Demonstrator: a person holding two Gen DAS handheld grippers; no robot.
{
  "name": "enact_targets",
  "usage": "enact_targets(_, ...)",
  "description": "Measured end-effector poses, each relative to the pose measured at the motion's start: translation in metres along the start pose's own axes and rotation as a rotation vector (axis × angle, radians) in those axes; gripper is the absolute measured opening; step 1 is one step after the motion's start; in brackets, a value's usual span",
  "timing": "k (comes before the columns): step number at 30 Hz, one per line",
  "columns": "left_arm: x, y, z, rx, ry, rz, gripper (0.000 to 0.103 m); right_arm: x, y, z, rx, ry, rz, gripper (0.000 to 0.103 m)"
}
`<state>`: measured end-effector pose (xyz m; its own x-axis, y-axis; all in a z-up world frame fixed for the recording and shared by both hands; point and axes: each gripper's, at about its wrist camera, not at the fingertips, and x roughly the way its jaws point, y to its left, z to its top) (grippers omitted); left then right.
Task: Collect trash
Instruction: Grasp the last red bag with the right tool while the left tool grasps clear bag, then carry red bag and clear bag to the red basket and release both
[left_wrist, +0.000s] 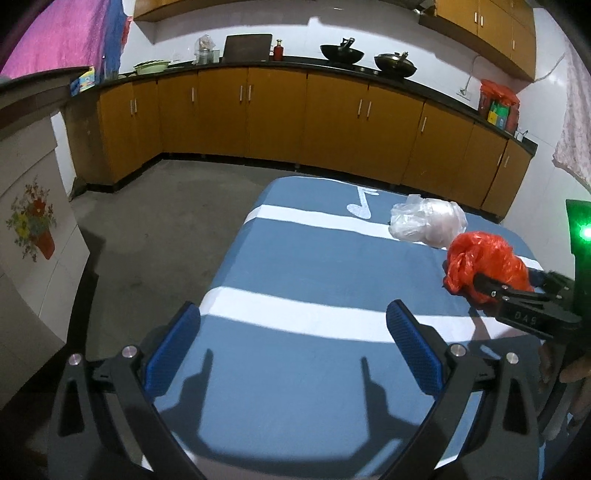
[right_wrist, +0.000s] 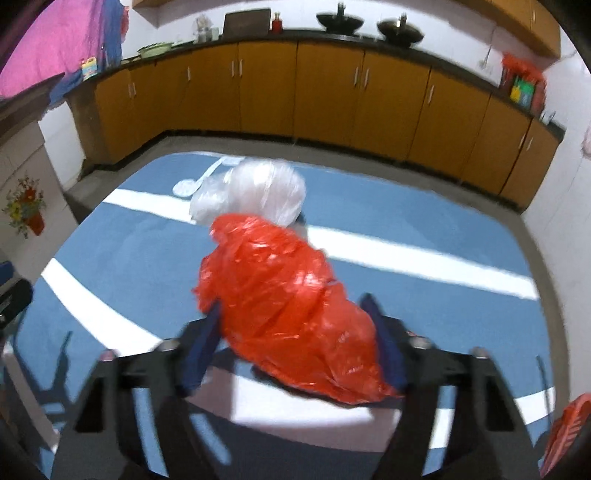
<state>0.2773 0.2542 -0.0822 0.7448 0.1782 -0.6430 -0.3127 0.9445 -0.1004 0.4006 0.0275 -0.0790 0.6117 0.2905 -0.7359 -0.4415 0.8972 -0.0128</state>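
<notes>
A crumpled orange-red plastic bag (right_wrist: 284, 299) lies on a blue table with white stripes (right_wrist: 406, 295). My right gripper (right_wrist: 295, 317) is closed around it, a blue pad on each side pressing the bag; in the left wrist view the same bag (left_wrist: 484, 262) sits at the right, with the right gripper (left_wrist: 484, 282) on it. A clear crumpled plastic bag (right_wrist: 255, 192) lies just behind the red one; it also shows in the left wrist view (left_wrist: 428, 221). My left gripper (left_wrist: 295, 339) is open and empty over the near part of the table (left_wrist: 295, 277).
Orange kitchen cabinets (left_wrist: 277, 114) under a dark counter with woks (left_wrist: 341, 51) run along the far wall. A white cabinet with a flower picture (left_wrist: 33, 221) stands left. An orange basket edge (right_wrist: 569, 432) shows at the lower right. Grey floor (left_wrist: 155, 221) lies left of the table.
</notes>
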Motion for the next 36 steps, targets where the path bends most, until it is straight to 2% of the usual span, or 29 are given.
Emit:
enact_targets(3, 0.005, -0.01, 0.006, 0.018, -0.007, -0.012, 0.099, -0.006, -0.007, -0.008, 0.037, 0.017, 0.026, 0.047)
enact_targets(5, 0.008, -0.019, 0.01, 0.033, -0.013, -0.024, 0.099, -0.016, -0.015, -0.017, 0.047, 0.013, 0.007, 0.045)
enact_targets(15, 0.055, -0.113, 0.066, 0.194, -0.066, -0.133, 0.099, -0.067, -0.076, -0.065, 0.195, -0.026, -0.159, 0.045)
enact_targets(21, 0.11, -0.161, 0.089, 0.274, 0.006, -0.141, 0.099, -0.081, -0.099, -0.08, 0.252, -0.03, -0.167, 0.045)
enact_targets(26, 0.145, -0.173, 0.095, 0.299, 0.091, -0.167, 0.099, -0.078, -0.11, -0.082, 0.305, -0.024, -0.144, 0.045)
enact_targets(27, 0.15, -0.173, 0.096, 0.296, 0.106, -0.17, 0.096, -0.077, -0.11, -0.082, 0.312, -0.025, -0.14, 0.045)
enact_targets(31, 0.167, -0.176, 0.094, 0.298, 0.166, -0.197, 0.072, -0.078, -0.108, -0.081, 0.318, -0.028, -0.128, 0.045)
enact_targets(34, 0.169, -0.182, 0.09, 0.322, 0.168, -0.214, 0.063, -0.078, -0.107, -0.082, 0.32, -0.026, -0.117, 0.045)
enact_targets(36, 0.168, -0.186, 0.089, 0.333, 0.166, -0.216, 0.053, -0.079, -0.107, -0.083, 0.325, -0.026, -0.111, 0.045)
